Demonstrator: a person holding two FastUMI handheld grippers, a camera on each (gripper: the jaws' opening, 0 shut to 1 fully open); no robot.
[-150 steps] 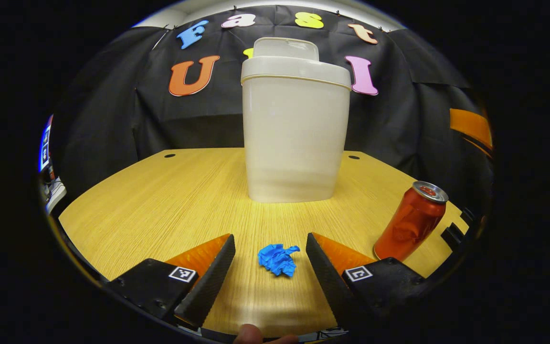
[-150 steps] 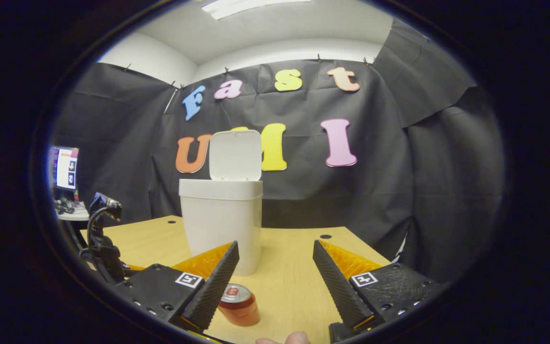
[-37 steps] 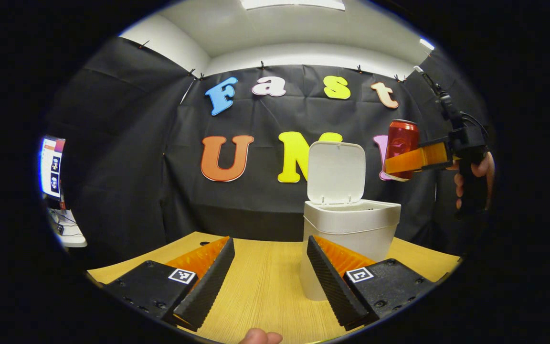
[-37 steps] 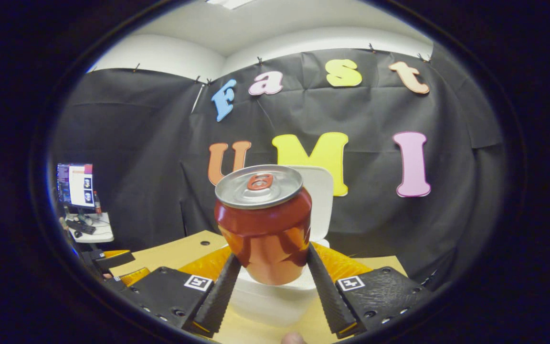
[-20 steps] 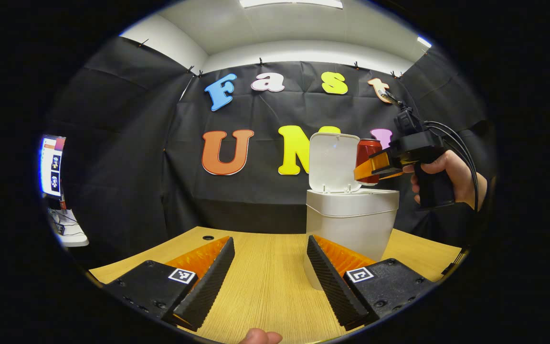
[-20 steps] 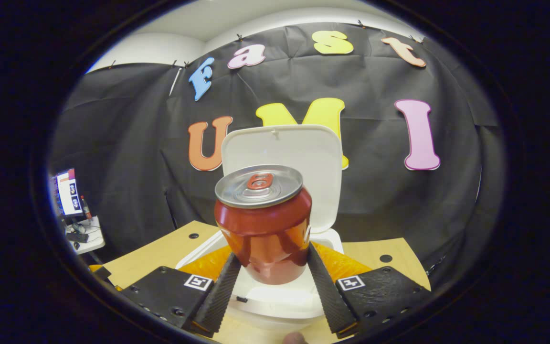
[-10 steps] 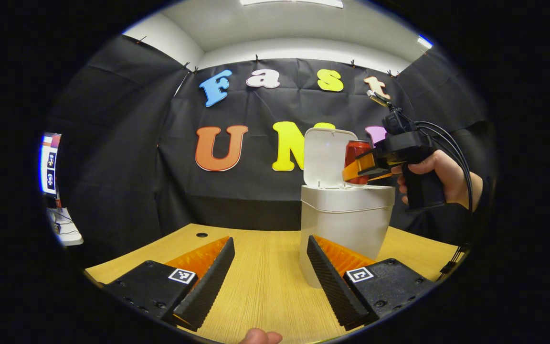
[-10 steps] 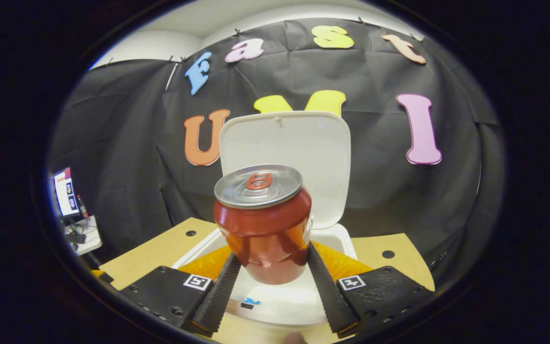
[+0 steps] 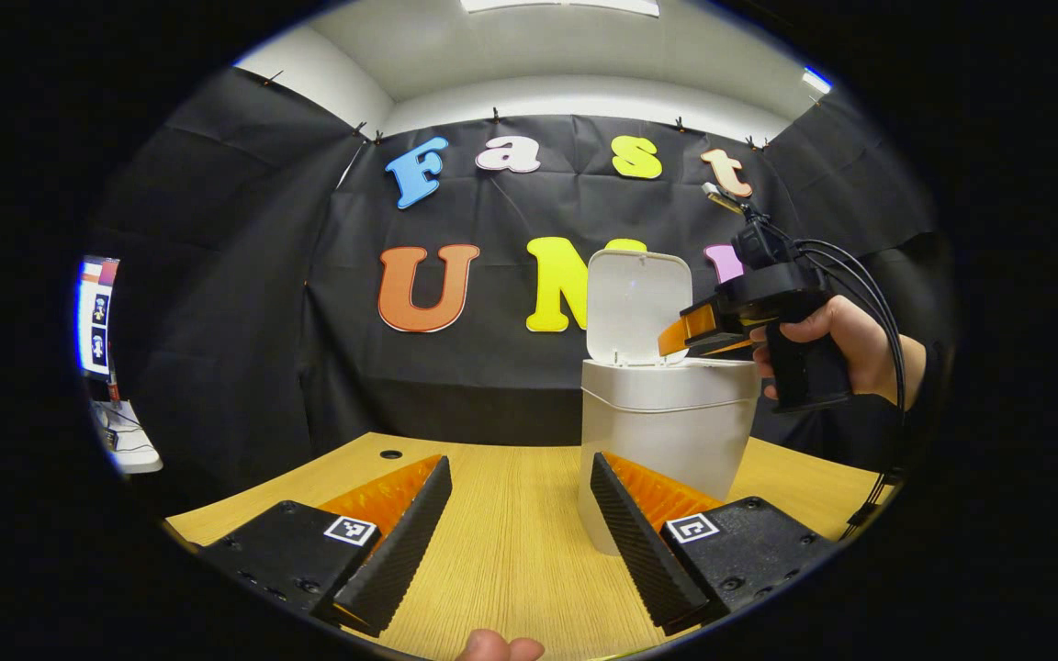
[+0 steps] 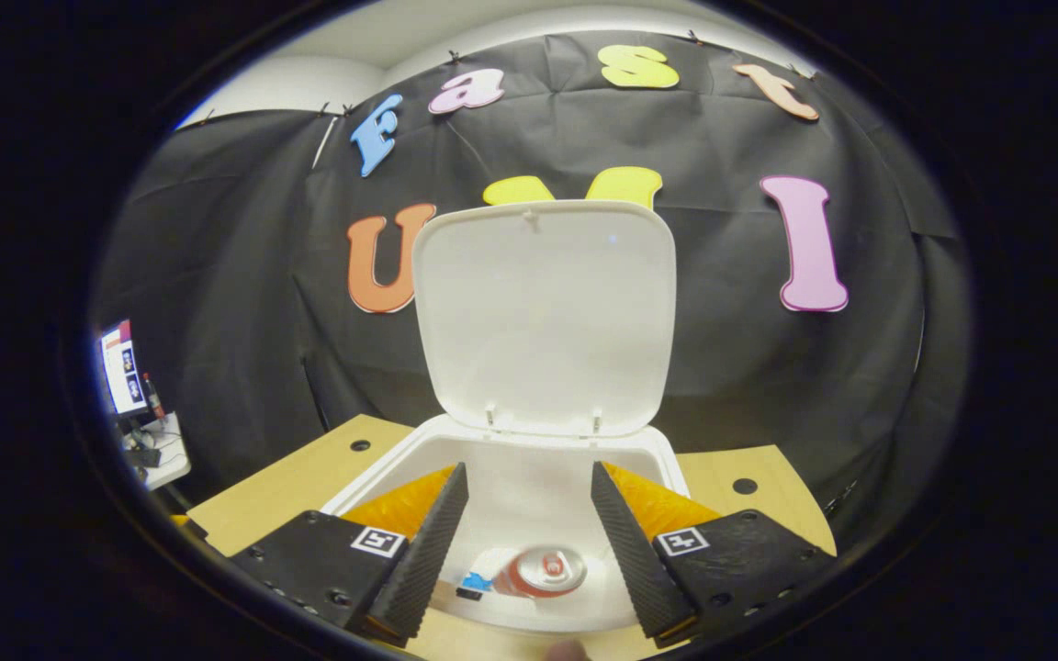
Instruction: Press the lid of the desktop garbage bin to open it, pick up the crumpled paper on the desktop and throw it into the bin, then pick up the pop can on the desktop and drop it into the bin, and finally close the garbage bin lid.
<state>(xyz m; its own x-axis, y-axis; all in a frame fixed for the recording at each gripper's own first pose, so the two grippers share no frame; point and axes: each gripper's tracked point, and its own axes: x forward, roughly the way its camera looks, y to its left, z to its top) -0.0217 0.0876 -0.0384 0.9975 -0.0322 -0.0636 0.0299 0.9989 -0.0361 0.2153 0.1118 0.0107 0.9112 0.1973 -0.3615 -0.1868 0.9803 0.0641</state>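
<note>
Right gripper (image 10: 529, 532) hangs over bin (image 10: 676, 464) mouth, jaws apart, nothing between them. Can (image 10: 543, 571) lies down inside bin, below the gap between the fingers, top end facing up toward camera, tilted on its side. Not touching either finger.

Bin contents: can, plus blue paper (image 10: 476, 581) just left of can, near bin's front-left inner wall. Small dark bit beside paper, can't tell what.

Lid (image 10: 543, 312) stands upright, hinged at bin's back edge, inner face toward gripper.

Left gripper view: left gripper (image 9: 520, 528) low over table (image 9: 511, 551), left-front of bin (image 9: 667, 431), jaws apart, empty. Its right finger overlaps bin's base in view; contact can't tell. Right gripper (image 9: 676, 338) shows above bin rim, in front of lid (image 9: 635, 303), held by hand (image 9: 846, 340) right of bin.
</note>
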